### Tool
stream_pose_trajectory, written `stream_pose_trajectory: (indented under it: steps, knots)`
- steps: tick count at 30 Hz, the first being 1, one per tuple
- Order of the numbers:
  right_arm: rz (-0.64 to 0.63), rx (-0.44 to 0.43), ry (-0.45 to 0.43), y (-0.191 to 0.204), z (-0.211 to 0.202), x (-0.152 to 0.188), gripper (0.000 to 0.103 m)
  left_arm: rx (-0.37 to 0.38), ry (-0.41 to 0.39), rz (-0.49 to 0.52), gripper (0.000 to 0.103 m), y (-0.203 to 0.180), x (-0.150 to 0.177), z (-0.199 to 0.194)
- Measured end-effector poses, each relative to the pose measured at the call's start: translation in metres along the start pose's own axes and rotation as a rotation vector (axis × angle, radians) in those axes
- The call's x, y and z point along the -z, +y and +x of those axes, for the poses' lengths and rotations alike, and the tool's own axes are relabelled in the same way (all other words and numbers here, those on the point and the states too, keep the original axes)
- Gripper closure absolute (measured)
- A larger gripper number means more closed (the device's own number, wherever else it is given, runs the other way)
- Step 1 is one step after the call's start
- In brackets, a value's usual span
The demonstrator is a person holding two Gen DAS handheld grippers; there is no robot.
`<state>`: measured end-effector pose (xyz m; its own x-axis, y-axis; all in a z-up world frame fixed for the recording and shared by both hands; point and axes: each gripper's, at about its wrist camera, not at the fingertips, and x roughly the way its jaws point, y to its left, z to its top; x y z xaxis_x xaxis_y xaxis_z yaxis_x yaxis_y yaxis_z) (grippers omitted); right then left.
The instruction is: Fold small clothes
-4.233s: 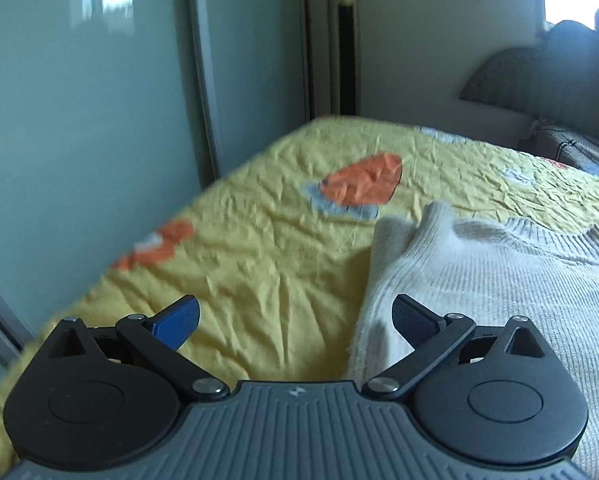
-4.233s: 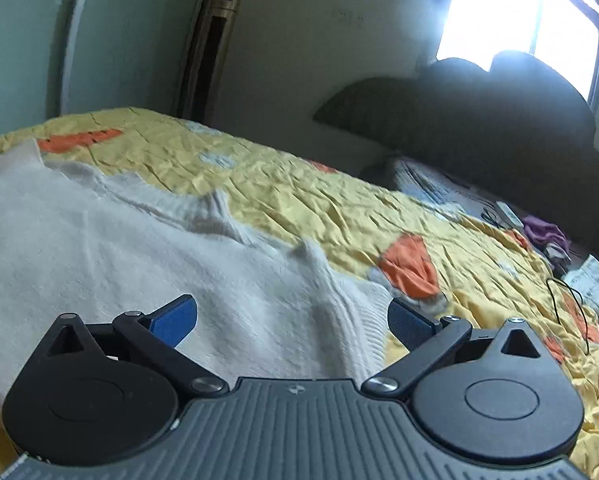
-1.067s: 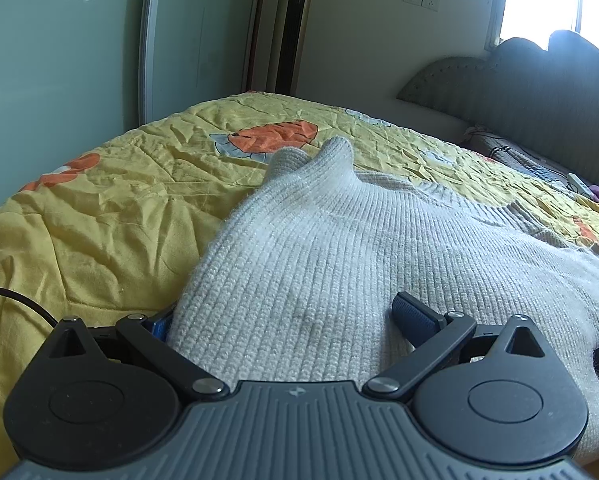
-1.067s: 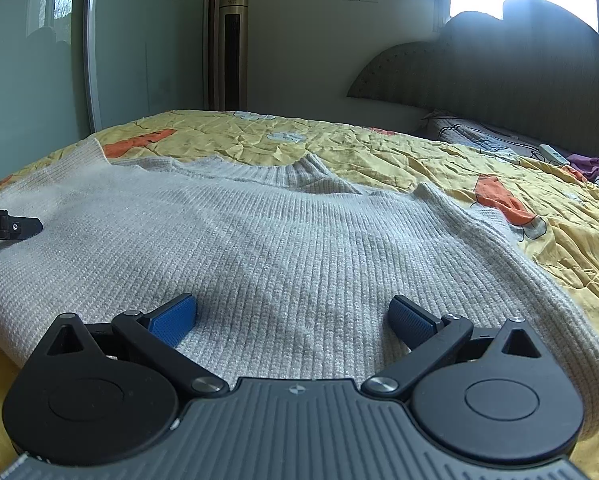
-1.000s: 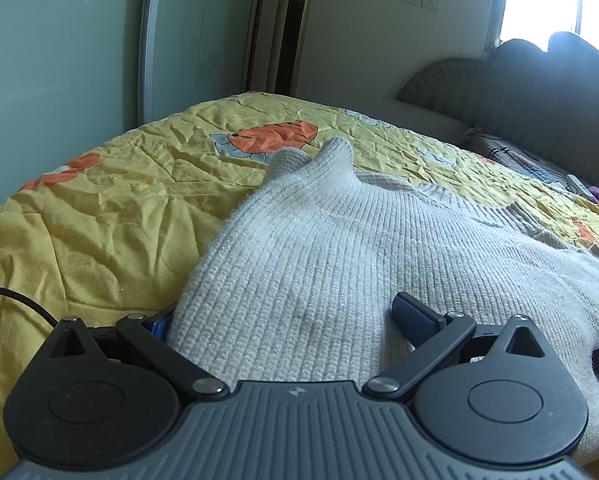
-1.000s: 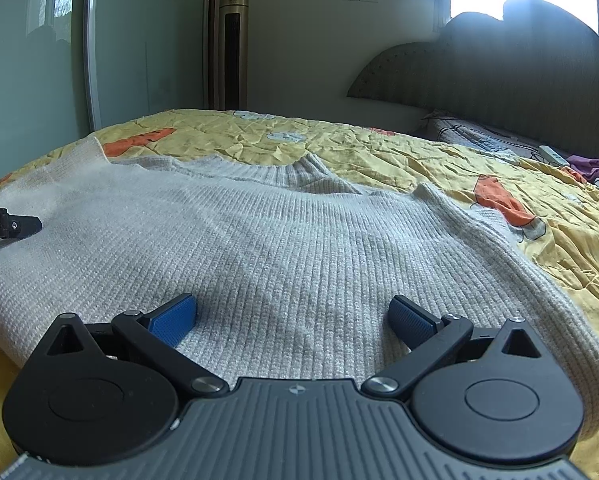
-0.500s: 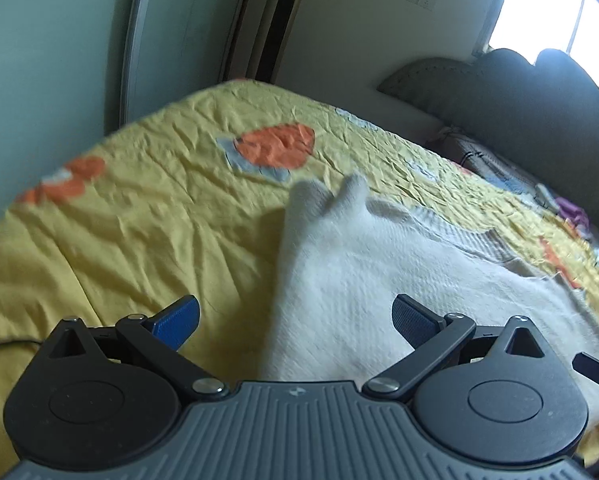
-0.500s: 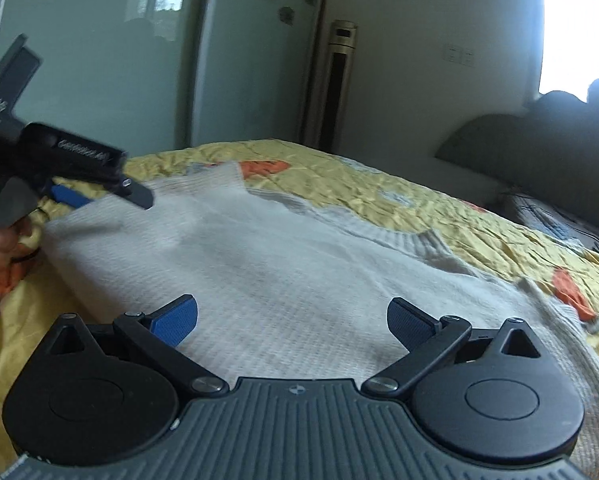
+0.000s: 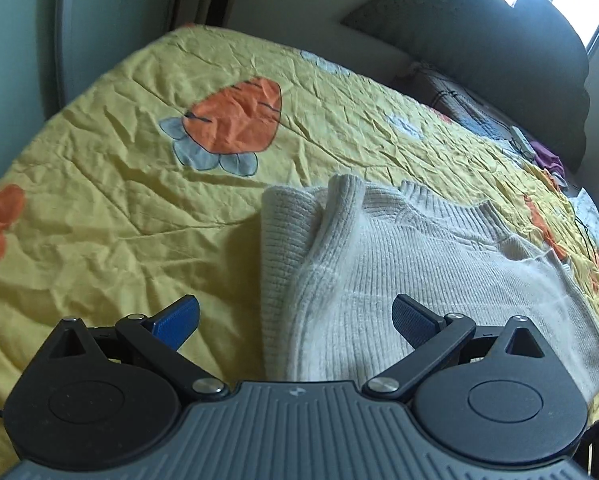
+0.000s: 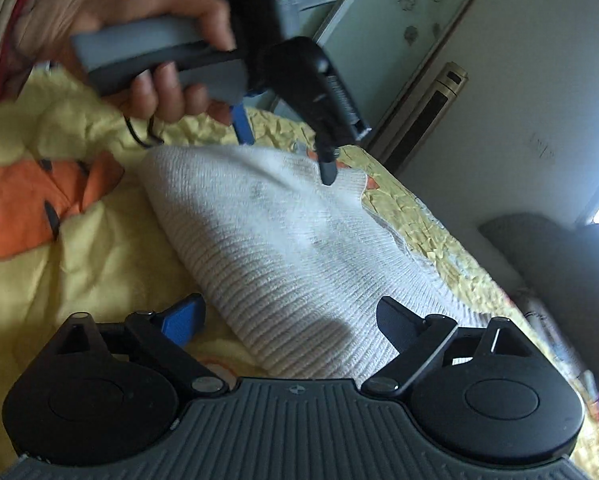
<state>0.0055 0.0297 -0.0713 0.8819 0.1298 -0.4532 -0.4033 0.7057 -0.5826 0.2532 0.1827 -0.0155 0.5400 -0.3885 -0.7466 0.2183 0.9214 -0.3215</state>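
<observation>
A cream ribbed knit sweater (image 9: pixel 399 276) lies on the yellow bedspread (image 9: pixel 119 184), with its left side doubled over into a fold and its collar toward the headboard. My left gripper (image 9: pixel 295 314) is open and empty, raised above the sweater's folded left edge. My right gripper (image 10: pixel 289 318) is open and empty, above the sweater's (image 10: pixel 283 248) near edge. In the right wrist view the left gripper (image 10: pixel 285 154), held in a hand, hovers over the sweater's far side with its jaws apart.
A dark padded headboard (image 9: pixel 499 52) stands at the far end, with pillows and small clutter (image 9: pixel 539 156) below it. Sliding wardrobe doors (image 10: pixel 379 32) and a tall floor air conditioner (image 10: pixel 423 116) stand beside the bed. A black cable (image 10: pixel 139 136) hangs from the left gripper's handle.
Both grippers have risen from low over the sweater and stay open. The right view has swung left, bringing the hand-held left gripper close. The sweater's left side now lies folded over.
</observation>
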Motion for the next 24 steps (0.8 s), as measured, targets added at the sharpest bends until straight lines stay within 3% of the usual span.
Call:
stream_pose_trajectory:
  steps: [6,11,18,20,22,24]
  knots:
    - [-0.114,0.095,-0.018,0.019,0.007,-0.009,0.012,0.076,0.046,0.004,0.0,0.002,-0.015,0.021]
    - [-0.149,0.118,-0.026,0.029,0.019,-0.02,0.02,0.156,0.074,-0.025,0.0,0.006,-0.026,0.037]
    - [-0.179,0.117,-0.035,0.045,0.036,-0.031,0.053,0.194,0.059,-0.081,0.003,0.008,-0.04,0.052]
    - [-0.193,0.117,-0.041,0.051,0.039,-0.032,0.061,0.183,0.061,-0.093,0.021,0.007,-0.044,0.055]
    - [-0.204,0.119,-0.043,0.054,0.04,-0.031,0.065,0.132,0.068,-0.088,0.053,0.005,-0.048,0.059]
    - [-0.207,0.114,-0.048,0.057,0.039,-0.031,0.071,0.139,0.076,-0.113,0.064,0.009,-0.047,0.06]
